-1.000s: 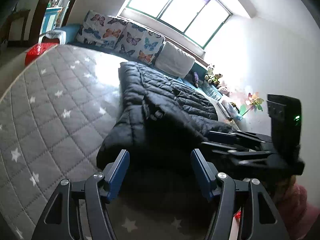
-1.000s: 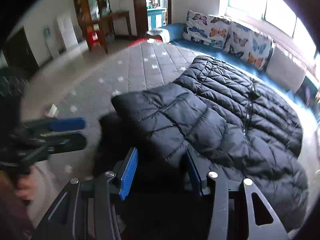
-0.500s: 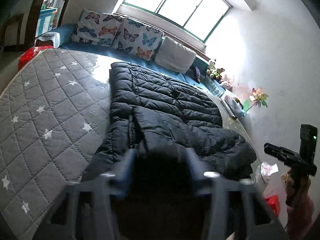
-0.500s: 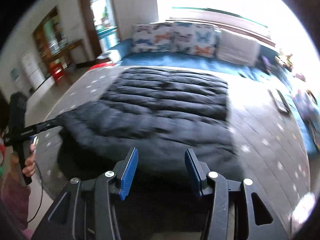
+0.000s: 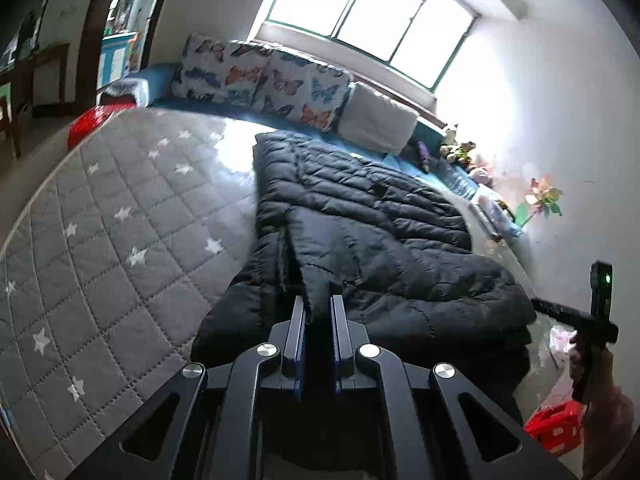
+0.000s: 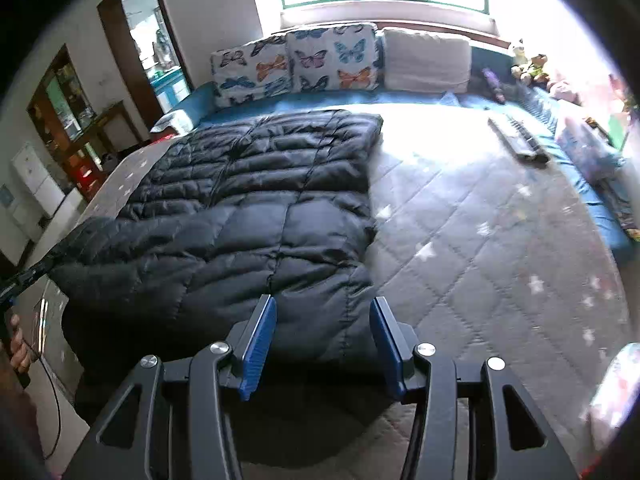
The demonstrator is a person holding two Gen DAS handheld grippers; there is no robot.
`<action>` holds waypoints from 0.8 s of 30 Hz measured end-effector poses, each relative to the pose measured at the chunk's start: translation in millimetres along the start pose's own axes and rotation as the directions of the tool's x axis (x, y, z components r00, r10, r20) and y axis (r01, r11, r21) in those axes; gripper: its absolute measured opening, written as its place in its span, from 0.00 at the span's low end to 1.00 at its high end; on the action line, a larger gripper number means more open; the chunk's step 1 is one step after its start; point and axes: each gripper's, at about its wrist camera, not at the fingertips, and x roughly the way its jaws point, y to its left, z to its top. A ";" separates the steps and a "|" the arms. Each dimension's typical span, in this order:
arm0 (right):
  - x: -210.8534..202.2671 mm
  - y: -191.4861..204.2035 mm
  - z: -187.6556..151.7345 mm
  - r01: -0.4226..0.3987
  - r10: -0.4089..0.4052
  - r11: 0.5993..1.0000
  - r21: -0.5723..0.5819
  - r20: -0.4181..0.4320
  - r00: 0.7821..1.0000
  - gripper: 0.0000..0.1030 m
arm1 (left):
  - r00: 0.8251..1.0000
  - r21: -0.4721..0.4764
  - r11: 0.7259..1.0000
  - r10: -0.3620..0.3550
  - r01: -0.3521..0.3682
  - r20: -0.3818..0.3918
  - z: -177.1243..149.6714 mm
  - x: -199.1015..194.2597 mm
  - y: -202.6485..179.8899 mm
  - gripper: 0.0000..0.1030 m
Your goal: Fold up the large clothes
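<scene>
Left gripper [image 5: 318,308] is pinching a fold of the black jacket [image 5: 360,240] between its blue pads, jaws pressed nearly together on the cloth at the near edge. Right gripper [image 6: 322,332] is hovering with its jaws spread about halfway, the jacket's near right corner lying just beyond and below the pads [image 6: 260,340]; nothing is being gripped there. In the left view the right gripper is showing at the far right, gripped by a hand [image 5: 592,364]. Jacket is lying flat on the grey starred mattress [image 5: 120,220], partly folded, its far end reaching toward the butterfly cushions [image 6: 296,64] and a white pillow [image 6: 426,60] under the window [image 5: 372,12].
</scene>
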 end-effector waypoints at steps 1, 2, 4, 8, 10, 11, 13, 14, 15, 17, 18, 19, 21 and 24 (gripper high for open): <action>2.7 -0.5 -3.2 -0.001 0.001 1.000 -0.007 -0.004 1.000 0.52 | 1.000 0.000 1.000 0.017 -0.017 -0.001 -0.3 3.6 1.9 0.10; 8.1 2.4 -8.4 -0.003 0.003 1.000 -0.022 -0.011 1.000 0.52 | 0.999 0.005 0.999 0.034 -0.034 0.002 -0.8 5.5 2.4 0.10; 11.9 4.4 -15.5 0.000 -0.001 0.999 -0.048 -0.011 1.000 0.52 | 0.999 0.005 0.999 0.046 -0.046 0.000 -2.1 9.0 4.3 0.10; 19.4 2.3 -29.6 -0.029 0.029 0.999 -0.026 0.003 1.000 0.52 | 0.998 -0.012 0.998 0.067 -0.067 -0.020 -5.2 21.2 7.3 0.10; 19.0 3.3 -29.7 -0.025 0.025 0.999 -0.034 -0.002 1.000 0.52 | 0.997 -0.020 0.997 0.070 -0.070 -0.026 -6.7 25.0 9.0 0.10; 16.1 5.5 -26.2 -0.016 0.015 0.998 -0.057 -0.015 1.000 0.52 | 0.997 -0.022 0.997 0.072 -0.073 -0.027 -7.9 25.8 9.5 0.10; 8.8 8.0 -17.6 -0.007 0.005 0.997 -0.075 -0.026 1.000 0.52 | 0.997 -0.026 0.997 0.074 -0.075 -0.026 -9.2 25.8 10.1 0.10; -0.2 10.6 -8.9 -0.012 0.011 0.996 -0.088 -0.016 1.000 0.52 | 0.997 -0.027 0.997 0.076 -0.077 -0.026 -10.2 25.8 10.5 0.10; -6.3 13.5 -3.7 -0.013 0.013 0.995 -0.102 0.003 1.000 0.52 | 0.997 -0.030 0.997 0.076 -0.077 -0.027 -10.3 25.7 11.2 0.10; -14.3 20.2 8.9 0.003 0.002 0.991 -0.137 0.042 0.999 0.52 | 0.997 -0.037 0.997 0.073 -0.074 -0.025 -11.2 26.6 12.9 0.10; -15.3 24.9 18.0 0.023 -0.014 0.988 -0.155 0.058 0.998 0.52 | 0.997 -0.040 0.996 0.073 -0.074 -0.025 -11.8 28.0 13.3 0.10; -13.0 27.5 24.8 0.029 -0.018 0.986 -0.164 0.065 0.998 0.52 | 0.997 -0.041 0.996 0.073 -0.074 -0.026 -11.7 28.4 14.5 0.10; -1.0 31.8 36.9 0.013 -0.004 0.986 -0.168 0.053 0.999 0.52 | 0.997 -0.048 0.997 0.067 -0.068 -0.027 -12.0 29.4 16.6 0.10; 25.8 34.8 41.8 -0.015 0.017 0.989 -0.146 0.011 1.000 0.52 | 0.998 -0.062 0.997 0.054 -0.056 -0.033 -13.2 30.3 19.7 0.10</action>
